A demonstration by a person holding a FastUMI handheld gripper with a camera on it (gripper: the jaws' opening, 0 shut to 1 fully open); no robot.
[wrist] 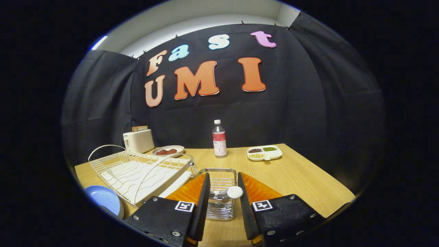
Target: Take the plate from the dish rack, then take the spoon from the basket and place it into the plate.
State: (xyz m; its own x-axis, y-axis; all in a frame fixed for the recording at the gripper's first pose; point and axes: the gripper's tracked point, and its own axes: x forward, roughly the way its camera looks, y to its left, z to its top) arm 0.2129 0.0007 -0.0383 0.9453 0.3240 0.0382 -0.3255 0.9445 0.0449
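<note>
Gripper: fingers parted, nothing gripped. Basket seen between fingers, on table. Spoon stood in basket, white end up, near right finger. Plate laid on table, left of rack. Bottle stood beyond basket.

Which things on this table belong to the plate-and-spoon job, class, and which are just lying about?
Belonging to the job:
blue plate, off the rack beside it
dish rack
wire basket, between the fingers
spoon in that basket
gripper, open, fingers either side of the basket

Just lying about:
toaster
dish of red food
bottle
divided tray of beans
</note>
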